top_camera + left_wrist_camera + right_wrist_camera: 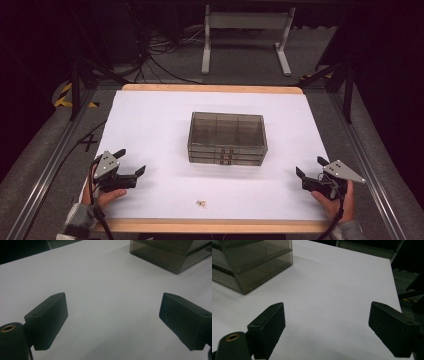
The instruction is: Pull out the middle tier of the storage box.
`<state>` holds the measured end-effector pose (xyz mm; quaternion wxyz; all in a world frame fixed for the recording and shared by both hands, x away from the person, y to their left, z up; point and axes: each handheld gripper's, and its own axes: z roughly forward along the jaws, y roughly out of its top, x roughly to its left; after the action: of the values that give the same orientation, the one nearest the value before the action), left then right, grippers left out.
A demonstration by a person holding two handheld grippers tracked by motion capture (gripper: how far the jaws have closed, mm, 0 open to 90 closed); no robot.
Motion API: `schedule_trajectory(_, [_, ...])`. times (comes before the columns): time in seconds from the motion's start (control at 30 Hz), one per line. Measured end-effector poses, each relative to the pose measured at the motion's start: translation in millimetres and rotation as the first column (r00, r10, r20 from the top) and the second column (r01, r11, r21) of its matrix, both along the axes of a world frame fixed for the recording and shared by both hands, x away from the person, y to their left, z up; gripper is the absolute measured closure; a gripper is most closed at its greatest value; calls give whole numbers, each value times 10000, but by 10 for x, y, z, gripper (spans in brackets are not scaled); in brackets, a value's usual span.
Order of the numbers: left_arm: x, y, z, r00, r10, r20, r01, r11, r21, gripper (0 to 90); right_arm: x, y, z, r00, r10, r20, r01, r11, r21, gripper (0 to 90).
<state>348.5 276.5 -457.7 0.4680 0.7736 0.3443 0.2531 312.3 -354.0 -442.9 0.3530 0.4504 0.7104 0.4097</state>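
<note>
Grippers rest at the two near corners of the desk (150, 115), and we read that as a ready stance rather than work under way. Our left gripper (131, 163) sits low by the near left corner, jaws spread wide with nothing between them; in the left gripper view its fingers (48, 320) frame only bare white surface. Our right gripper (310, 167) mirrors it by the near right corner, jaws likewise apart and holding nothing, its fingers (268, 327) flanking bare white surface as well.

Between the two, at the middle of the desk and a little toward the far edge, stands the smoky translucent organizer box (226, 138). It looks closed, with dark latches facing the near edge, which suits us: the clasps turn toward the hands that would work them. Dividers show faintly through the lid, so it holds compartments, though we cannot tell whether anything lies inside.

Near the near edge, roughly midway between our hands, lies a small pale object (201, 203), too tiny for us to identify. It sits well apart from the box and from both grippers.

We judge the spread jaws and the symmetric placement as preparation: either hand can reach the box or that small piece.
</note>
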Motion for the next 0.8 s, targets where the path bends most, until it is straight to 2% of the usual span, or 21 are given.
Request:
schedule_trajectory(0.1, [2,-26,0,9996,-292,-40,293,9990,338,119,-4,0,1,10000,-41,-29,41,10000,-47,168])
schedule_trajectory(0.17, [5,-37,0,9996,-249,-92,253,9987,446,113,-2,5,1,10000,-40,-63,39,9999,-131,169])
schedule_trajectory(0.3, [-5,-15,1,9995,-316,9,316,9992,233,111,12,13,2,9998,28,-187,-32,9998,-200,174])
schedule_trajectory(0.37, [-9,-15,2,9996,-282,10,282,9993,265,112,28,6,11,9996,63,-286,-66,9999,-98,174])
schedule_trajectory(0.43, [-14,-25,2,9997,-251,16,251,9991,337,109,36,-14,24,9981,499,-348,-495,9987,114,181])
schedule_trajectory(0.47, [-14,-25,2,9997,-251,16,251,9991,337,109,36,-14,24,9981,499,-348,-495,9987,114,181])
schedule_trajectory(0.5, [-8,-27,2,9994,-333,-20,334,9986,401,109,34,-18,35,9970,649,-411,-641,9978,194,230])
schedule_trajectory(0.53, [-8,-27,2,9994,-333,-20,334,9986,401,111,34,-18,35,9970,649,-411,-641,9978,194,230])
schedule_trajectory(0.57, [-6,-36,0,9992,-383,-101,386,9985,394,118,24,-7,48,9966,752,-322,-750,9972,78,310])
schedule_trajectory(0.63, [-6,-39,0,9992,-393,-105,397,9983,434,120,21,0,60,9968,744,-277,-743,9972,31,329])
schedule_trajectory(0.73, [-6,-38,2,9990,-437,-46,439,9975,547,130,9,14,129,9961,881,-16,-881,9959,204,464])
schedule_trajectory(0.77, [-7,-40,-1,9990,-438,-87,442,9979,471,133,-9,37,188,9952,960,213,-964,9952,174,540])
schedule_trajectory(0.8, [-6,-37,0,9989,-462,-96,466,9980,439,133,-9,37,188,9952,960,213,-964,9952,174,540])
